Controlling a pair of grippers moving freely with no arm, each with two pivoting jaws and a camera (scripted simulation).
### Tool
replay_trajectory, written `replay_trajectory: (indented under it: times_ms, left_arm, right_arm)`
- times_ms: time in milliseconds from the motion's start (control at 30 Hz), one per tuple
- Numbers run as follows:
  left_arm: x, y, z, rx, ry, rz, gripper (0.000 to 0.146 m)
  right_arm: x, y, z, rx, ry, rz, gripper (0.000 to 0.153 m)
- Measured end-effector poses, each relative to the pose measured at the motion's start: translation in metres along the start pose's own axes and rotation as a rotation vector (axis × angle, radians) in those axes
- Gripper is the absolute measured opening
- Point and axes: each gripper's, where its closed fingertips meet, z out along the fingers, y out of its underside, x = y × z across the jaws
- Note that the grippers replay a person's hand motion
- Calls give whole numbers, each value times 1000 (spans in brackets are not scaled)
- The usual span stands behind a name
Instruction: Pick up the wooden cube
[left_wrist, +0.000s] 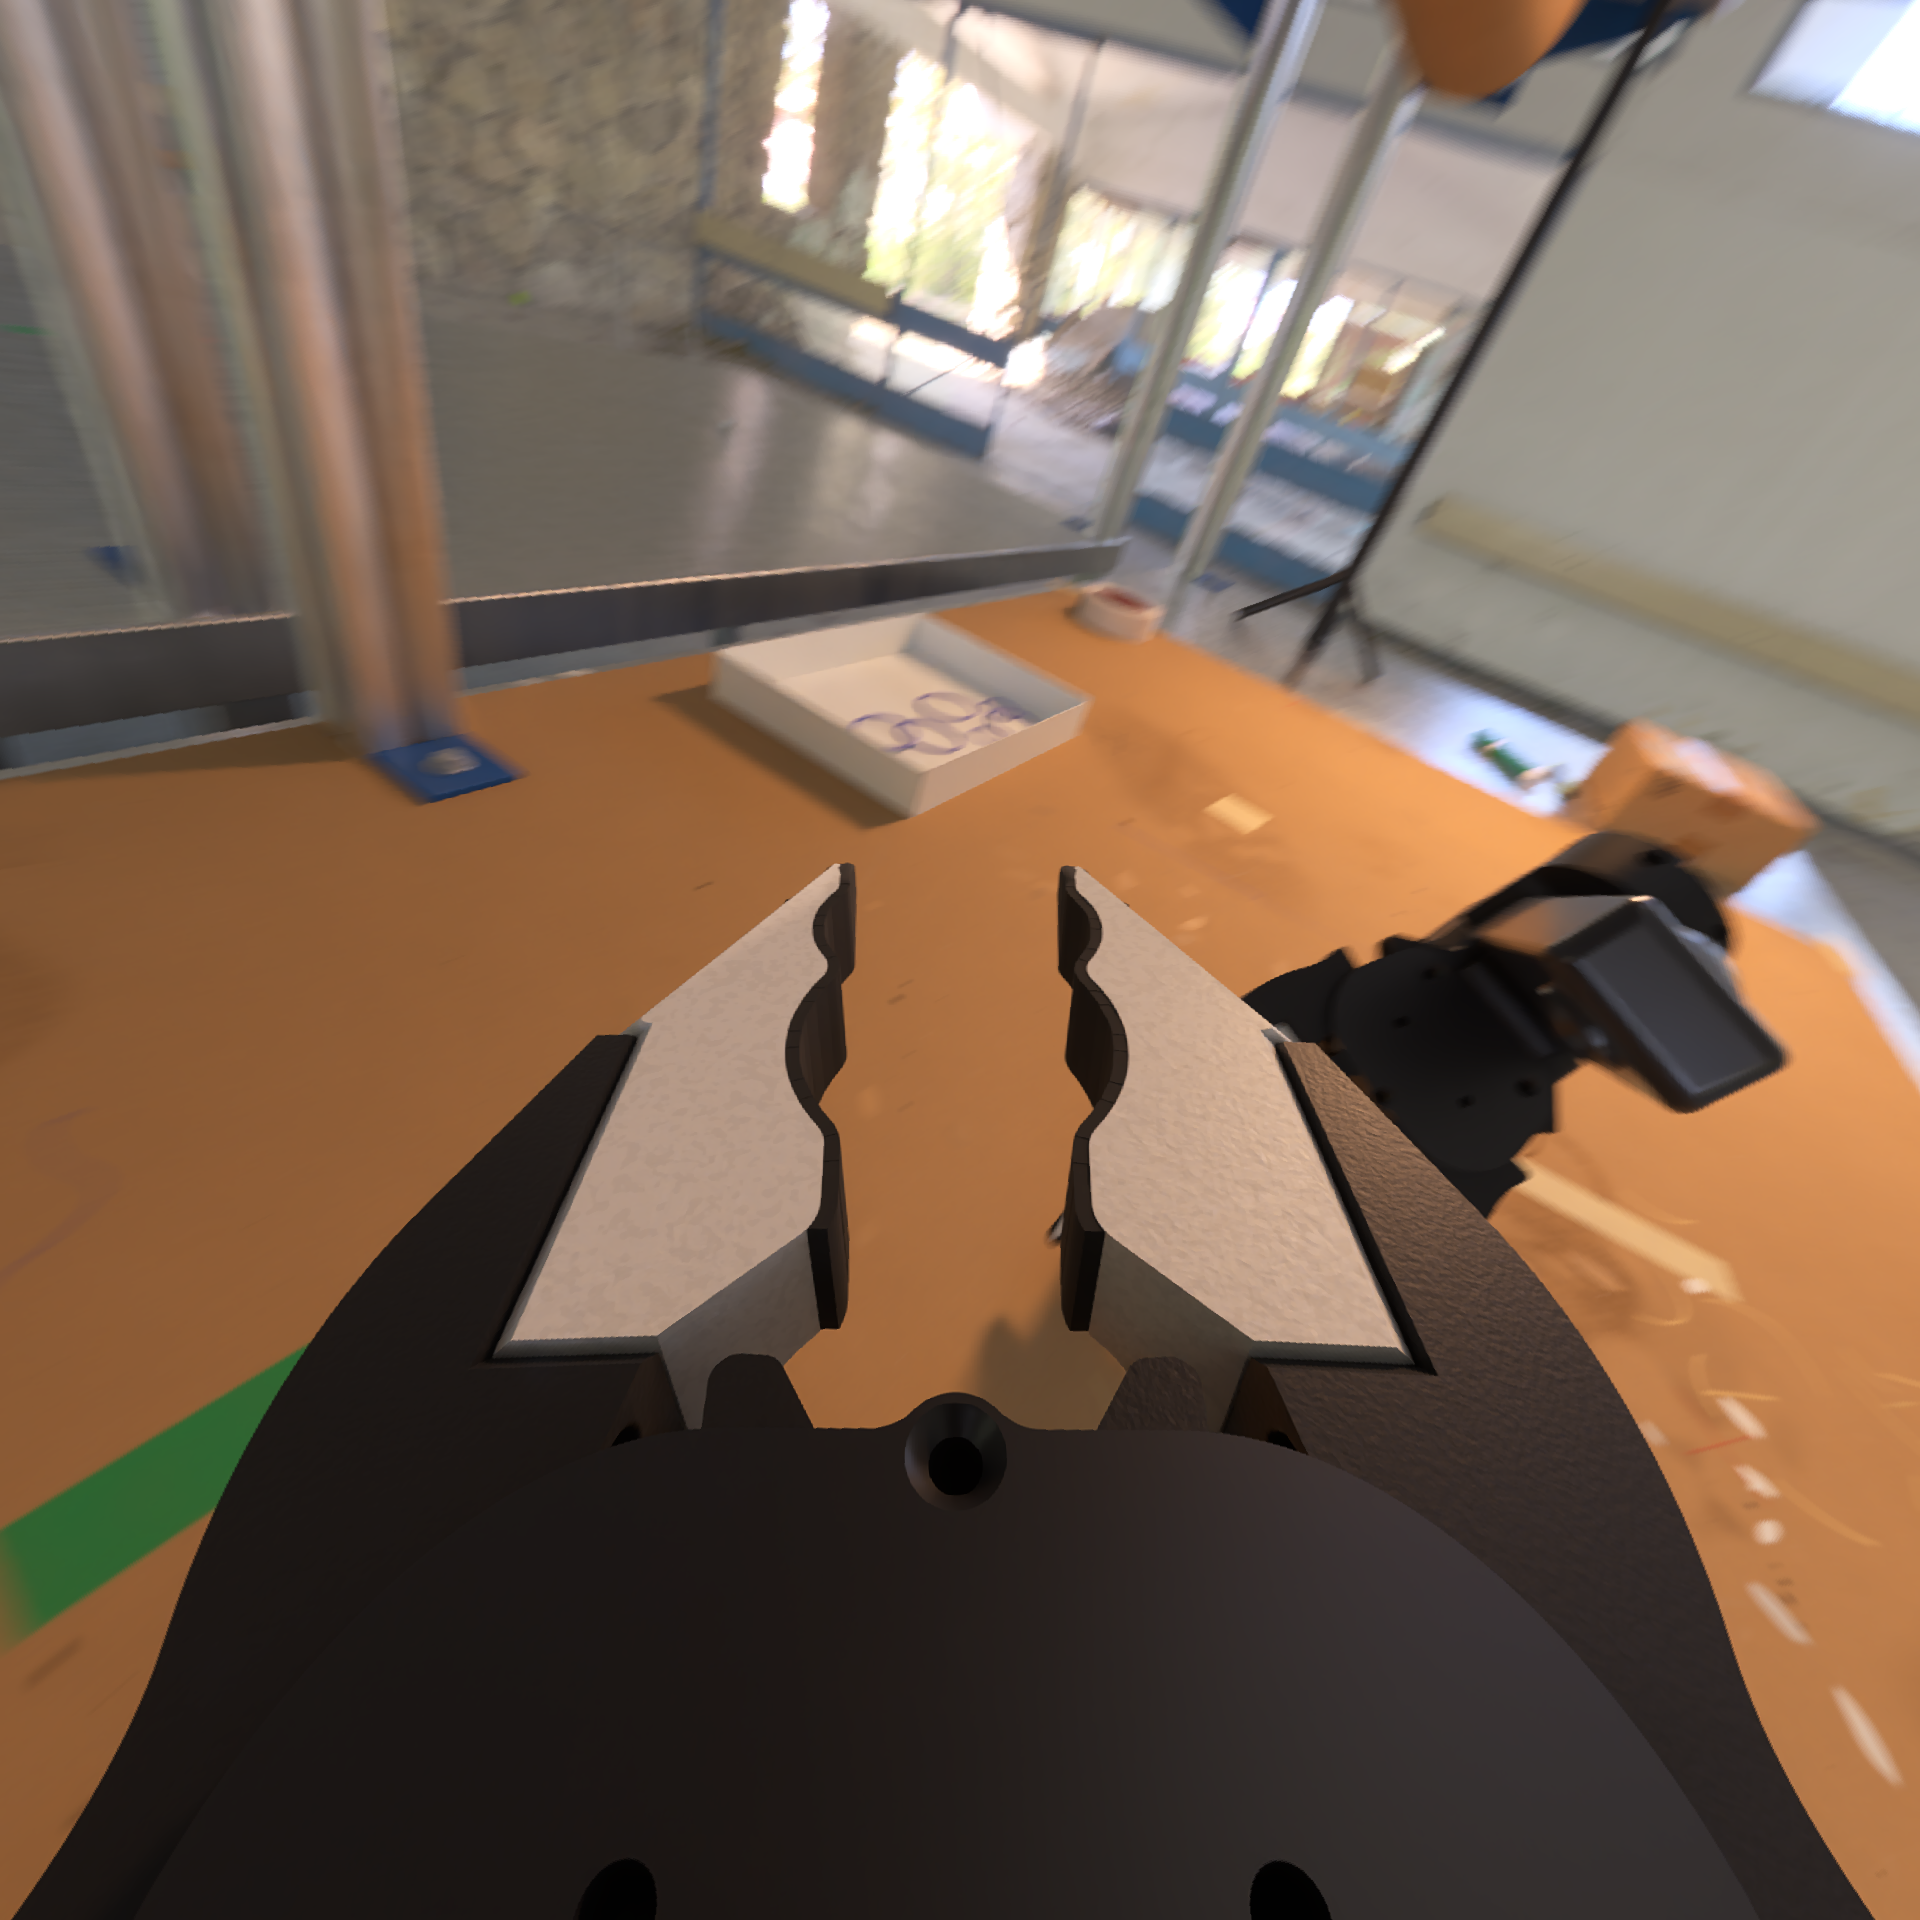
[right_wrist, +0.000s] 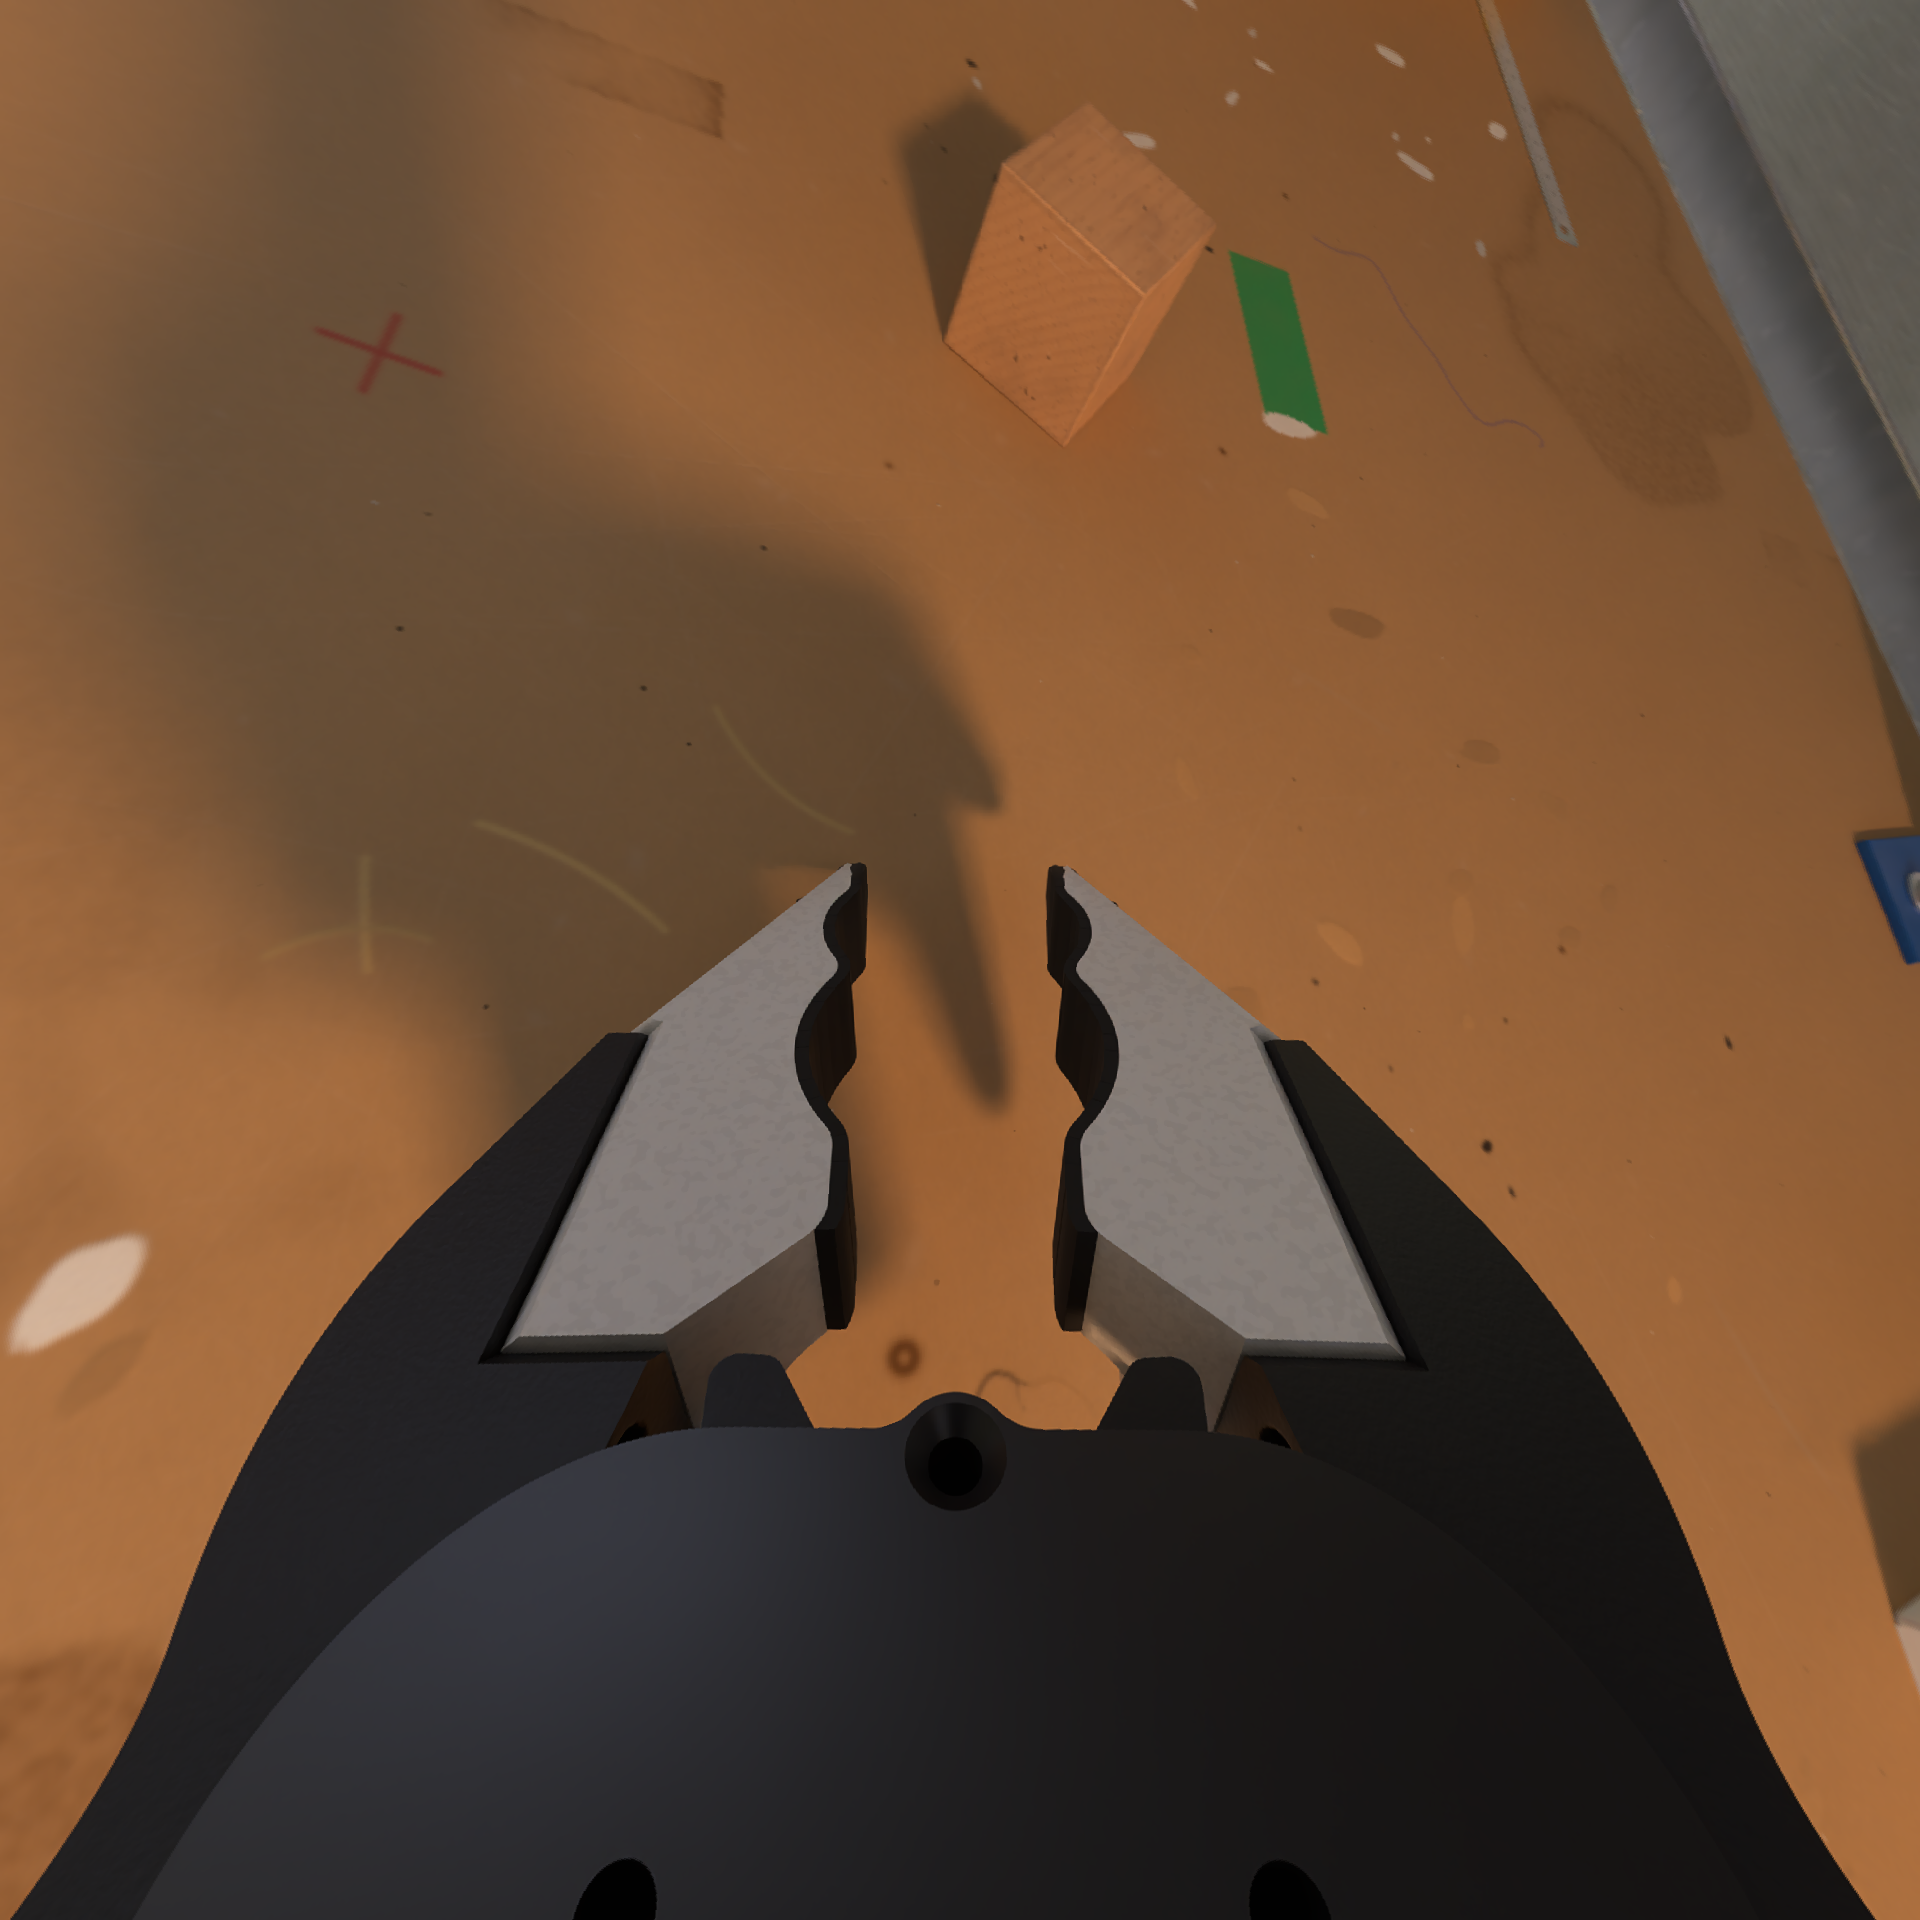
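The left gripper (left_wrist: 956, 883) points forward at a shallow downward tilt, its two pale fingers (left_wrist: 727, 1122) parted with a clear gap and nothing between them. The right gripper (right_wrist: 956, 883) aims steeply down, almost straight, with its fingers (right_wrist: 1195, 1143) spread by a similar gap and empty as well. From the left wrist view, the right gripper's black body shows off to the right side, tilted nose-down and well apart from the left one.

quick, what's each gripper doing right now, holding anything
Left gripper: open, holding nothing, above the orange table.
Right gripper: open, holding nothing; the light brown wooden cube sits ahead, untouched.
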Motion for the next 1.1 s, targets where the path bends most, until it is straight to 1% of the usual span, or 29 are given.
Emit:
replay_trajectory:
  times_ms: [100,167,233,333,433,500,533,567,600,633,733,800,867,1000,1100]
  left_arm:
    - [-29,6,-30,-119,-172,64,49]
    - [-43,22,-45,-251,-246,84,58]
    - [-50,47,-58,-409,-260,80,63]
    - [-57,82,-70,-616,-275,71,71]
    - [-64,110,-75,-761,-296,74,71]
    - [-69,125,-76,-843,-310,88,67]
    - [-72,129,-75,-857,-320,92,63]
    - [-76,130,-73,-852,-332,95,59]
    - [-78,130,-71,-839,-334,97,51]
    - [-78,129,-69,-825,-314,91,44]
    - [-71,127,-63,-760,-171,70,44]
    - [-63,121,-57,-675,-55,50,44]
    - [-55,108,-51,-576,40,66,44]
    - [-39,84,-39,-399,172,110,44]
    - [-31,74,-34,-299,224,93,44]
  right_arm:
    - [6,1,3,-21,53,7,34]
    - [12,3,4,-35,92,26,34]
    - [17,3,3,-37,120,43,34]
    - [23,-3,-2,17,139,91,34]
    - [29,-10,-8,84,131,163,34]
    - [33,-12,-11,111,135,186,34]
    - [34,-13,-12,121,138,195,34]
    - [35,-14,-14,132,140,201,34]
    - [37,-15,-16,144,143,207,34]
    - [38,-17,-18,160,148,211,34]
    - [45,-20,-26,214,159,228,33]
    - [50,-21,-33,256,157,250,33]
    - [55,-23,-40,301,160,277,33]
    - [65,-24,-49,366,163,336,33]
    - [67,-27,-51,399,165,371,32]
